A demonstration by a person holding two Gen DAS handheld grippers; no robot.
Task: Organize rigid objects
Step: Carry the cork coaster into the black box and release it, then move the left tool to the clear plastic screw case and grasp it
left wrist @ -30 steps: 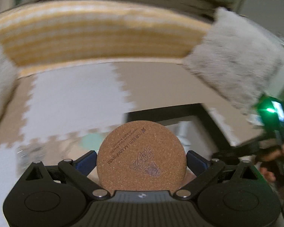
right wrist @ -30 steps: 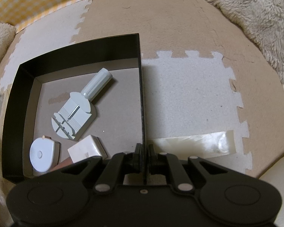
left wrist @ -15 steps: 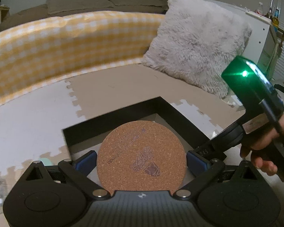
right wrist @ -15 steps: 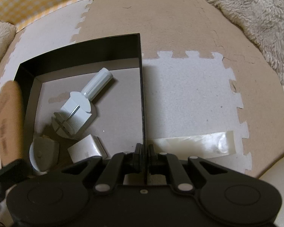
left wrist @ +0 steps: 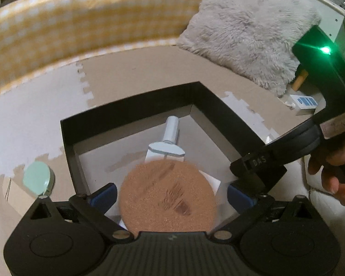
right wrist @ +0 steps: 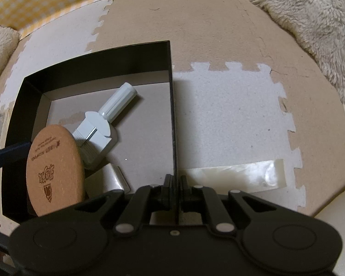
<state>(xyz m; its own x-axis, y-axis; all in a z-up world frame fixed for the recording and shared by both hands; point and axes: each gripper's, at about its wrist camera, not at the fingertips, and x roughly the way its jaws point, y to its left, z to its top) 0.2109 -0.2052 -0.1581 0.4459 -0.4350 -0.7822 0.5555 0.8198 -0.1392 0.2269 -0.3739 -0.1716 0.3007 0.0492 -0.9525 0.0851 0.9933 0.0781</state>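
A round cork coaster (left wrist: 168, 195) shows blurred between the blue pads of my left gripper (left wrist: 171, 191), with a thin gap on each side, so the jaws stand open. It hangs tilted over the near left part of the black box (left wrist: 131, 112). The right wrist view shows the coaster (right wrist: 55, 170) on edge, with one blue finger at its left rim. My right gripper (right wrist: 175, 181) is shut on the right wall of the box (right wrist: 96, 64). Inside lie a white watch tool (right wrist: 99, 128) and a small white block (right wrist: 108, 179).
A mint round object (left wrist: 36, 177) lies left of the box on the foam mat. A fluffy pillow (left wrist: 246, 30) and a yellow checked cushion (left wrist: 69, 23) border the far side. A strip of clear tape (right wrist: 234, 174) lies right of the box. A hand (left wrist: 333, 168) holds the right gripper.
My left gripper swung right and sank over the box. The coaster now looks smaller and blurred, apart from the pads. The right gripper kept still on the wall.
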